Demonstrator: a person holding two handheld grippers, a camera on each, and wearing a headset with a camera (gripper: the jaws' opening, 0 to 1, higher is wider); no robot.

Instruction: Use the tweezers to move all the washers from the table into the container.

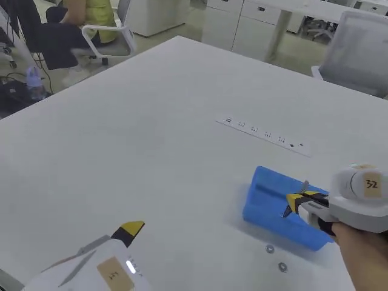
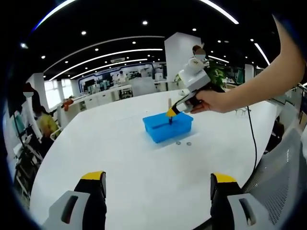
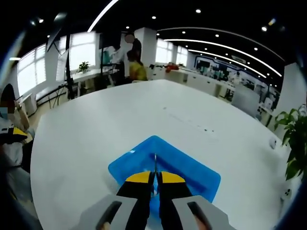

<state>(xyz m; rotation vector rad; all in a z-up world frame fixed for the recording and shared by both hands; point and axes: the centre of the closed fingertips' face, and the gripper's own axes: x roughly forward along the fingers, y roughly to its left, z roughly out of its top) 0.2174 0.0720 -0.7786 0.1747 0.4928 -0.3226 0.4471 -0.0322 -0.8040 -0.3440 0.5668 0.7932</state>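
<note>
Right tongs (image 3: 155, 181): closed on tweezers (image 3: 155, 164) — over container (image 3: 192, 172).
Left tongs (image 2: 158, 176): wide open, empty.
Washers (image 1: 270, 248): two, seemingly — on tabletop (image 1: 151, 151) beside container.

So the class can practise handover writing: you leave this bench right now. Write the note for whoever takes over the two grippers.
Right claw: shut on the tweezers, with the tips pointing down into the blue container.
Left claw: open, holding nothing, above the table.
Done: I cannot tell whether any washers are in the container yet.
Left: two washers lie on the table beside the container. Each still has to be picked up with the tweezers and dropped in.
</note>
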